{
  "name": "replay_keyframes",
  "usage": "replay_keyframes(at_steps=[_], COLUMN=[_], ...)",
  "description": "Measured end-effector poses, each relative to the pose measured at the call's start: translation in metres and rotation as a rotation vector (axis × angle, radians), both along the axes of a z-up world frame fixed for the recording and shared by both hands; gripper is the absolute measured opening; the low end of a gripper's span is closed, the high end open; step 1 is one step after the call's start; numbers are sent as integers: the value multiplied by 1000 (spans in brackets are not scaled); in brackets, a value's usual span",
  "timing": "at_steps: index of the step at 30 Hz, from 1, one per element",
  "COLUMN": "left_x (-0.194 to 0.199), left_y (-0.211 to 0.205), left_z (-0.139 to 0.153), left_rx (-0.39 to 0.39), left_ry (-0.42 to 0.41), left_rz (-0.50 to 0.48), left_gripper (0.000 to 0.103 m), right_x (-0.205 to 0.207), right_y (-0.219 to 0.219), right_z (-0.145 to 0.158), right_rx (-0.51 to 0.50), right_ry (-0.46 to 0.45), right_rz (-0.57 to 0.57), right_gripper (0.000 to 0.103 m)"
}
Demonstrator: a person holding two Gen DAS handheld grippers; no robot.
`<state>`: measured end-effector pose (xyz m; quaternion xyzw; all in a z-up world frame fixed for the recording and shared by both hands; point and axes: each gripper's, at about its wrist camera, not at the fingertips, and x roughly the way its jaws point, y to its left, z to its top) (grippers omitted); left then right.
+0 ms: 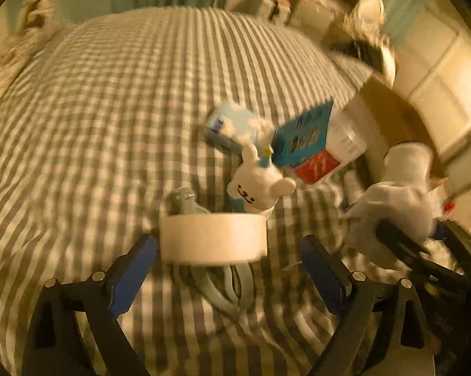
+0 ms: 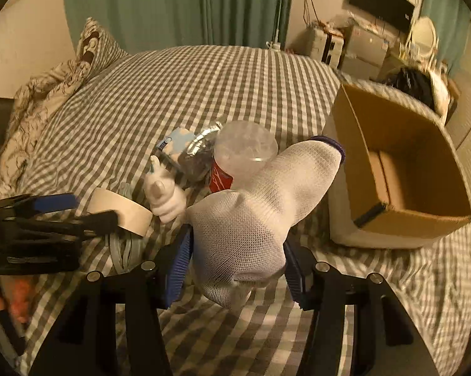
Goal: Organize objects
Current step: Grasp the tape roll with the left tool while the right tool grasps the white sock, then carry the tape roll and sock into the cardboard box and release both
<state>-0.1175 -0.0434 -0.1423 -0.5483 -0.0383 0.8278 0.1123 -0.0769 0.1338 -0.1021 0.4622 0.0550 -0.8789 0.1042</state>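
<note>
On the checked bedspread (image 1: 94, 125) a white tape roll (image 1: 213, 238) stands on edge between the blue pads of my left gripper (image 1: 227, 241), which is open, with a gap at the right pad. A grey coiled cable (image 1: 226, 285) lies under the roll. Behind it are a white plush toy (image 1: 257, 188), a blue packet (image 1: 304, 134) and a clear bottle with a red label (image 2: 245, 153). My right gripper (image 2: 237, 241) is shut on a white sock (image 2: 245, 225), which hangs above the bed. From the left wrist view the sock (image 1: 398, 194) shows at the right.
An open cardboard box (image 2: 407, 163) sits on the bed to the right of the sock. Pillows and a rumpled quilt (image 2: 47, 94) lie at the far left. Green curtains, shelves and a screen stand beyond the bed. My left gripper (image 2: 91, 210) reaches in from the left.
</note>
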Motion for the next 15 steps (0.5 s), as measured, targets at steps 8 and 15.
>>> replay_keyframes(at_steps=[8, 15], left_x=[-18, -1], left_y=[1, 4], left_z=[-27, 25], left_rx=[-24, 3], left_ry=[-30, 111], left_rz=[24, 6], left_gripper=[83, 83], right_x=[-6, 1], right_y=[-4, -6], right_z=[-11, 0], right_rx=[-10, -29], right_ry=[-28, 23], right_rz=[21, 30], right_gripper=[54, 54])
